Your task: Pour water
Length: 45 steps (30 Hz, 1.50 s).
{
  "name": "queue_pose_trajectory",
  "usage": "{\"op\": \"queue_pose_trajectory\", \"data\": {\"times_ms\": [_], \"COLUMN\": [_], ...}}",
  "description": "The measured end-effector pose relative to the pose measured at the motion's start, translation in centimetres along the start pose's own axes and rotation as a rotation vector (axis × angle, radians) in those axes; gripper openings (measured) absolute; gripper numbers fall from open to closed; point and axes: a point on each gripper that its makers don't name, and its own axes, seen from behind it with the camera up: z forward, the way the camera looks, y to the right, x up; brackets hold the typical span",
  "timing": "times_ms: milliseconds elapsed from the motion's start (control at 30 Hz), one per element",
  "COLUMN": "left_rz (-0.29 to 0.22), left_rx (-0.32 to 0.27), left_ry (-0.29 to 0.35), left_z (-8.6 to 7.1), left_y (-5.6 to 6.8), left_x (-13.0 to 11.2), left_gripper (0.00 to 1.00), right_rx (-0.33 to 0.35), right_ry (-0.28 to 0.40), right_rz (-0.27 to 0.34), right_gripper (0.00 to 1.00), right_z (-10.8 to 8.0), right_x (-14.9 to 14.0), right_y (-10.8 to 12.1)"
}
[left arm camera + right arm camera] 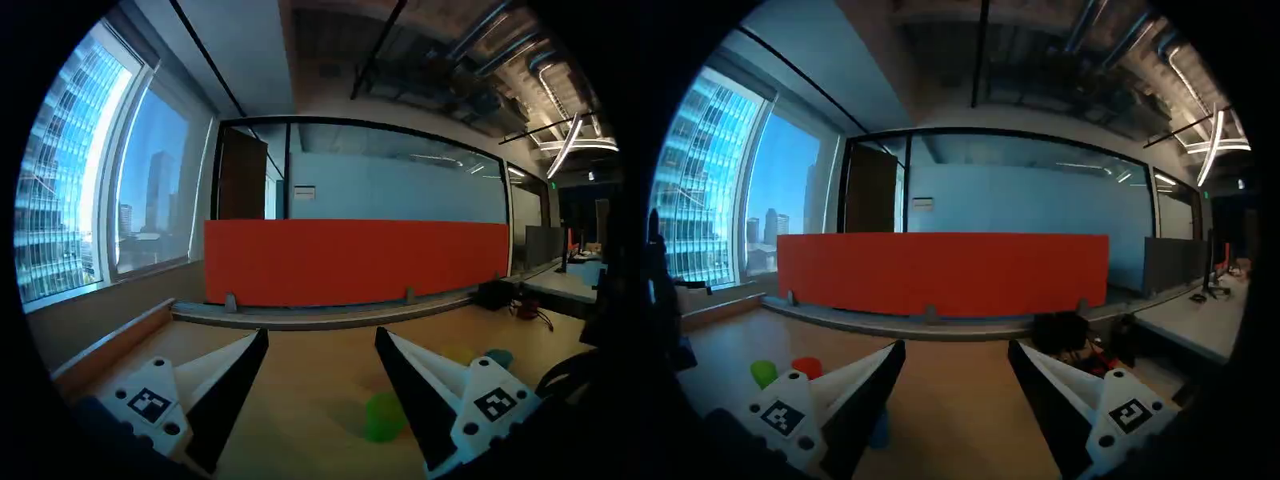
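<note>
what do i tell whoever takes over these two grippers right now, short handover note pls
Left gripper: open, empty, held above the wooden desk.
Right gripper: open, empty.
Things: in the left gripper view a green cup stands on the desk low between the fingers, with a teal cup farther right. In the right gripper view a red cup and a green shape sit to the left of the fingers. All are blurred.
Done: nothing is gripped and nothing looks poured.
Left: grasp the vessel that holds water and pour. I cannot tell which one that is.
</note>
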Motion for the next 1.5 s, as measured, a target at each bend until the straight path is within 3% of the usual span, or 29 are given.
{"op": "queue_pose_trajectory", "data": {"times_ms": [300, 567, 733, 1067, 1267, 1500], "left_rz": [-0.01, -0.042, -0.049, -0.015, -0.03, -0.048], "left_rx": [-0.006, -0.085, -0.168, -0.324, -0.408, -0.498], "left_ry": [0.012, 0.002, -0.013, -0.031, -0.046, -0.048], "left_z": [0.5, 0.5, 0.5, 0.3, 0.2, -0.1], "left_y": [-0.7, 0.5, 2.0, 4.9, 6.6, 8.1], "left_x": [6.1, 9.6, 10.1, 9.8, 9.5, 9.7], "left_gripper": [0.99, 0.99, 0.99, 0.99, 0.99, 0.99], "right_rx": [0.018, 0.05, 0.115, 0.339, 0.466, 0.545], "right_ry": [0.016, 0.006, -0.008, -0.001, -0.003, -0.013], "right_rz": [-0.009, -0.025, -0.016, -0.023, -0.028, -0.019], "right_gripper": [0.99, 0.99, 0.99, 0.99, 0.99, 0.99], "right_z": [0.5, 0.5, 0.5, -0.5, -1.6, -2.3], "right_x": [5.4, 8.1, 7.9, 8.5, 8.9, 8.8], "right_y": [-0.8, -1.7, -3.1, -7.3, -10.3, -12.0]}}
